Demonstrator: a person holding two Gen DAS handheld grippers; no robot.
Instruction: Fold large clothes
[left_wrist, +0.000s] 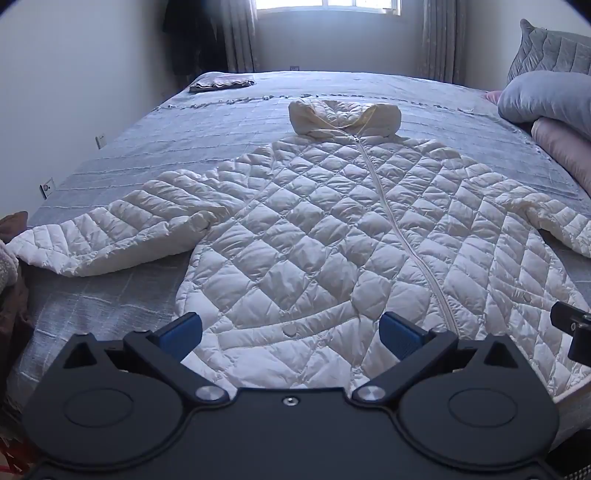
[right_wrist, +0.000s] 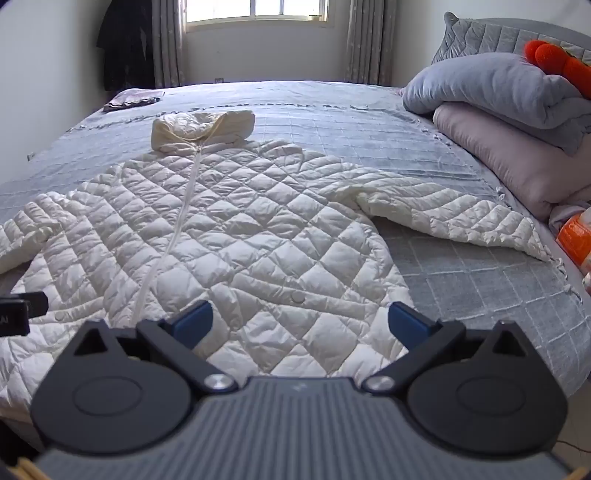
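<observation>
A white quilted hooded coat (left_wrist: 325, 221) lies flat, front up and zipped, on the grey bedspread (left_wrist: 147, 147), hood (left_wrist: 343, 116) at the far end, both sleeves spread out to the sides. My left gripper (left_wrist: 291, 328) is open and empty, hovering over the coat's lower left hem. My right gripper (right_wrist: 301, 319) is open and empty over the coat (right_wrist: 229, 229) at its lower right part. The left sleeve (left_wrist: 110, 236) reaches the bed's left edge; the right sleeve (right_wrist: 454, 218) reaches toward the pillows. The other gripper's tip shows at each view's edge (left_wrist: 572, 328) (right_wrist: 22, 310).
Stacked grey and pink pillows (right_wrist: 509, 122) with an orange toy (right_wrist: 554, 59) sit at the bed's right. A folded cloth (left_wrist: 221, 82) lies at the far left corner. An orange package (right_wrist: 576, 236) is at the right edge. A window and curtains stand behind.
</observation>
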